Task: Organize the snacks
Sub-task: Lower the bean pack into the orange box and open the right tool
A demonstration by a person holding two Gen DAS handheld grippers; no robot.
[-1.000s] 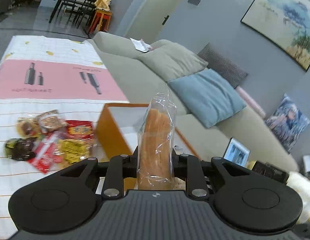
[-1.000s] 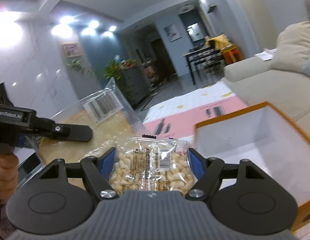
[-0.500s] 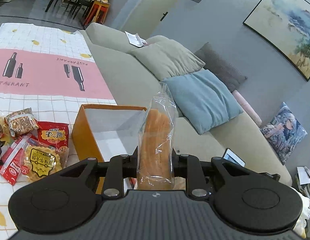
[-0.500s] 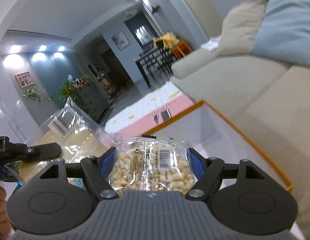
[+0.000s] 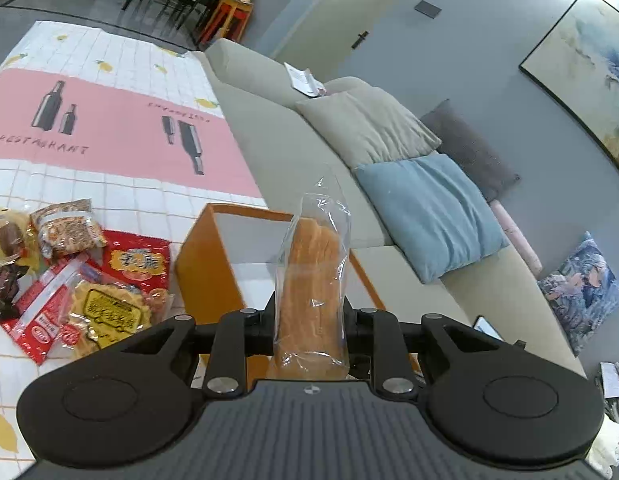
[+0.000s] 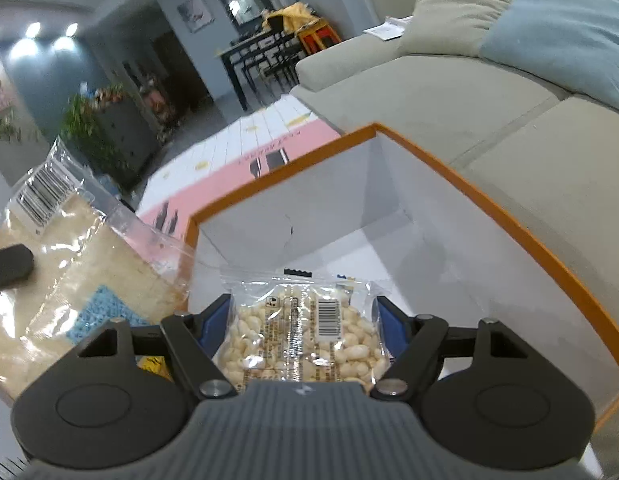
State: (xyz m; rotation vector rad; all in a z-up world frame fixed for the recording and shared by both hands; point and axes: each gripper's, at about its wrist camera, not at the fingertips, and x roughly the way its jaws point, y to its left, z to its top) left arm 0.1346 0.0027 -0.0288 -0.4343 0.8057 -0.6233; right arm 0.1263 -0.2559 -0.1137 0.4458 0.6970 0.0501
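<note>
My left gripper [image 5: 311,320] is shut on a long golden bread stick in a clear wrapper [image 5: 311,280], held upright over the near side of an orange box with a white inside [image 5: 205,268]. My right gripper [image 6: 304,320] is shut on a clear pack of pale puffed kernels [image 6: 305,332], and its blue pads [image 6: 215,320] press on both sides. That pack hangs above the opening of the orange box [image 6: 509,220]. The wrapped bread [image 6: 81,272] shows at the left, beside the box's left wall, with a dark finger [image 6: 9,266] of the left gripper on it.
A pile of several snack packs [image 5: 89,280] lies on the checked and pink tablecloth [image 5: 109,128] left of the box. A grey sofa [image 5: 293,152] with a blue cushion [image 5: 429,212] runs along the right. Dining chairs [image 6: 265,60] stand far behind.
Both grippers have sunk toward the orange box. The right one tipped downward, so the box's white inside now fills its view. The snack pile slid left in the left view. Both grips are unchanged.
</note>
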